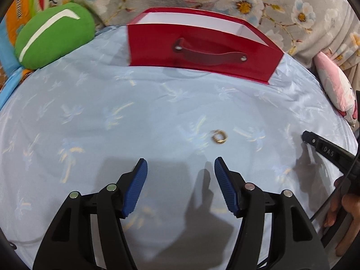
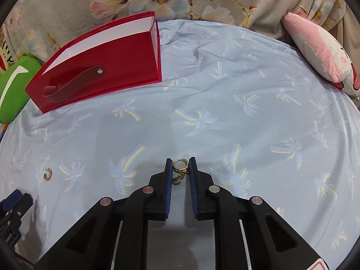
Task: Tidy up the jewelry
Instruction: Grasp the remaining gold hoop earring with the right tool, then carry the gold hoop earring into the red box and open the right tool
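Note:
A red box with a strap handle stands open-topped at the back of the blue palm-print sheet; it also shows in the right wrist view. My left gripper is open and empty, with a gold hoop earring lying on the sheet just ahead of its right finger. My right gripper is shut on gold rings pinched between its blue pads. The same loose gold hoop earring lies at the left of the right wrist view. The right gripper's tip shows at the right of the left wrist view.
A green cushion sits at the back left, a pink plush pillow at the back right. A floral blanket hangs behind the box. The left gripper's body shows at the lower left of the right wrist view.

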The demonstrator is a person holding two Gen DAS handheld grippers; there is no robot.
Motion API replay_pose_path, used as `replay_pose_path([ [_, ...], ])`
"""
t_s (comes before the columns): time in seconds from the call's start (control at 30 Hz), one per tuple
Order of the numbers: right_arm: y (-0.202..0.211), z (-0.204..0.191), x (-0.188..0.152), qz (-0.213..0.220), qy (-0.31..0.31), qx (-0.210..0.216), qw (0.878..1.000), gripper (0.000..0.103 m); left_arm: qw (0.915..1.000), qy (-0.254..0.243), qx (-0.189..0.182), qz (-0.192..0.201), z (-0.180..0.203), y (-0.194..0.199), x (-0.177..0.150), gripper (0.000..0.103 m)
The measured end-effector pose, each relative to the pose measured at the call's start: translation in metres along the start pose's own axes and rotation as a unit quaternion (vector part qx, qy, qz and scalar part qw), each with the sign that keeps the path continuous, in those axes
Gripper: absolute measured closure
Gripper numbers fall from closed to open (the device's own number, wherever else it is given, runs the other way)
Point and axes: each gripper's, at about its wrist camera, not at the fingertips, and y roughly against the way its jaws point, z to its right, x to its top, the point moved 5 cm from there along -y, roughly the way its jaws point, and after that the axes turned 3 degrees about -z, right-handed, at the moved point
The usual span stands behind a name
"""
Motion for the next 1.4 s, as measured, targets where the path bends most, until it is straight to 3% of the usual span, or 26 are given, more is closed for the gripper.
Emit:
replay_pose_path([
  [0.13, 0.0, 0.001, -0.001, 0.0, -0.003, 0.002, 1.0, 0.09, 0.9993, -0.036, 0.01, -0.006, 0.026, -0.018, 0.014, 0.043],
  [0.3, -0.001, 0.0, -0.001, -0.001, 0.003, -0.002, 1.0, 0.089, 0.9993, -0.032, 0.017, -0.006, 0.036, -0.034, 0.026, 0.044],
  [0.37, -0.001, 0.0, -0.001, -0.002, 0.005, -0.004, 1.0, 0.089, 0.9989, -0.037, 0.029, -0.003, 0.037, -0.035, 0.027, 0.051],
  [0.5, -0.001, -0.001, -0.001, -0.002, 0.005, -0.004, 1.0, 0.089, 0.9992, -0.035, 0.02, 0.002, 0.036, -0.033, 0.028, 0.085],
  [0.77, 0.011, -0.007, -0.004, 0.021, 0.01, 0.014, 1.0, 0.089, 0.9994, -0.029, -0.004, 0.019, 0.027, -0.012, 0.026, 0.085],
  [0.9, 0.025, -0.017, -0.006, 0.021, 0.008, 0.053, 0.998, 0.089, 0.9991, -0.019, -0.012, 0.037, 0.01, 0.013, 0.036, 0.085],
  [1.03, 0.05, -0.03, 0.018, 0.052, 0.022, 0.07, 0.996, 0.089, 0.9982, -0.014, -0.01, 0.057, -0.007, 0.034, 0.062, 0.085],
  [1.2, 0.083, -0.043, 0.073, 0.105, 0.044, 0.078, 0.99, 0.089, 0.9952, -0.018, 0.007, 0.096, -0.027, 0.059, 0.112, 0.085],
  [1.4, 0.091, -0.058, 0.138, 0.137, 0.059, 0.093, 0.985, 0.089, 0.9906, -0.022, 0.036, 0.13, -0.046, 0.067, 0.182, 0.085],
])
